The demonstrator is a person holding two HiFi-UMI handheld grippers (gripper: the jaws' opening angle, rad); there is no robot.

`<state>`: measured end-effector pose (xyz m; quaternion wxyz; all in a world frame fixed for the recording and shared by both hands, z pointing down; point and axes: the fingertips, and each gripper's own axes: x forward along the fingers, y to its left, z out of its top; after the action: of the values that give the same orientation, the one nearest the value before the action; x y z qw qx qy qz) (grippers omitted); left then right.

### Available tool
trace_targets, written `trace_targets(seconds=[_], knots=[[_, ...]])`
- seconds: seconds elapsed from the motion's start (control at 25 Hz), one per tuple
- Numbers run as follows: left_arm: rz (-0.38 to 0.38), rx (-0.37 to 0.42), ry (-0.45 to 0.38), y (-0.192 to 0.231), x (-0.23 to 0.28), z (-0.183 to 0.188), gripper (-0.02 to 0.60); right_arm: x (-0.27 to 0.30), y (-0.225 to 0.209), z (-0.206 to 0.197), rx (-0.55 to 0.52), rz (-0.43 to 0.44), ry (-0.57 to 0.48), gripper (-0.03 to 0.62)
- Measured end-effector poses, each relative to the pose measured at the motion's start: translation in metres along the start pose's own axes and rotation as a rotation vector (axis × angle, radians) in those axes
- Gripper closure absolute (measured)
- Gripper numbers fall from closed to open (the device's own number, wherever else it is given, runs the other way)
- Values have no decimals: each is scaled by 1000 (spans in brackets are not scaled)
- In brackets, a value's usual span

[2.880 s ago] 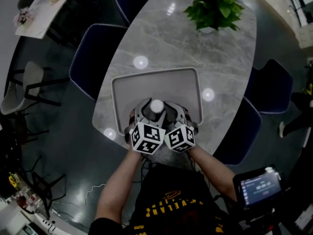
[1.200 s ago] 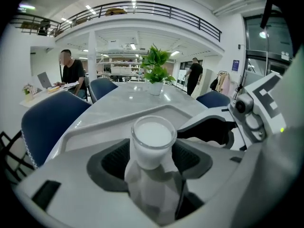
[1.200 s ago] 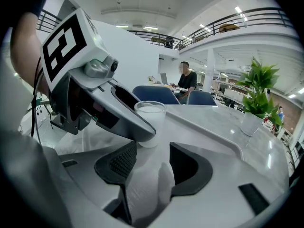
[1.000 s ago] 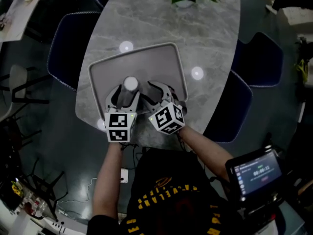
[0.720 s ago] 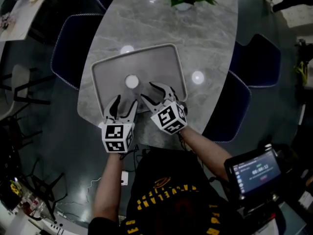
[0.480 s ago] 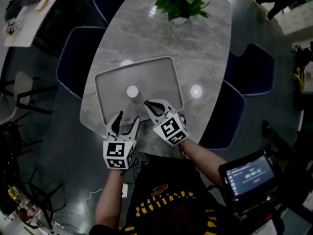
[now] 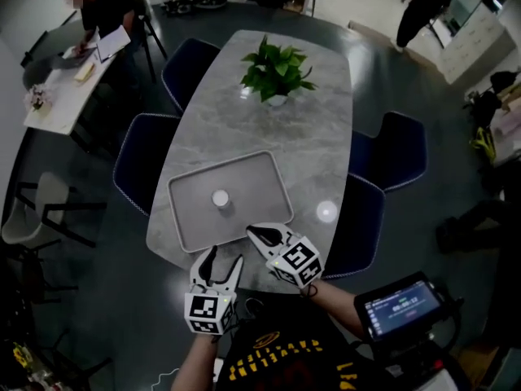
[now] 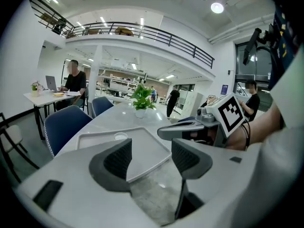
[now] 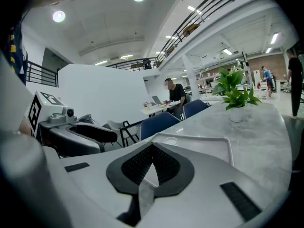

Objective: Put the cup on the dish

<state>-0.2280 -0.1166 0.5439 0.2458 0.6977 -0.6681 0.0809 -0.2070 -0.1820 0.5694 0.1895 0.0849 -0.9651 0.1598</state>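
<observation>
Two grippers hang side by side above the table's near edge, both raised clear of the tabletop. The left gripper (image 7: 227, 257) has its jaws well apart, with only bare tabletop and the dish's near corner showing through the gap in its own view. The right gripper (image 7: 252, 232), just beside it and a little further forward, has just been closing its jaws; the pads now meet tip to tip with nothing caught between them, and in the head view its tip lies by the dish's near rim. Beyond the grippers the grey rectangular dish (image 7: 254, 184) lies flat on the marble table (image 7: 277, 129), turned slightly askew to the edge. The white cup (image 7: 220, 199) stands upright on the dish, near its middle, apart from both grippers. Past the dish a potted plant (image 7: 273, 72) sits toward the table's far end. Dark blue chairs (image 7: 387, 149) flank both long sides. Farthest off, a person (image 7: 102, 6) sits at a desk (image 7: 61, 96) at upper left.
</observation>
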Motion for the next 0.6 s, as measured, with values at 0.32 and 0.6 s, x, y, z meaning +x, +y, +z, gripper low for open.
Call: trace_targets(seconds=[0.32,0.6], knots=[[-89,94,-58,-64,-35,-3,318,-73,54,10,12,-61,-105,588],[-185,148,-79,-124,-57,-3,318,-143,76,8,1,-156,-210,588]])
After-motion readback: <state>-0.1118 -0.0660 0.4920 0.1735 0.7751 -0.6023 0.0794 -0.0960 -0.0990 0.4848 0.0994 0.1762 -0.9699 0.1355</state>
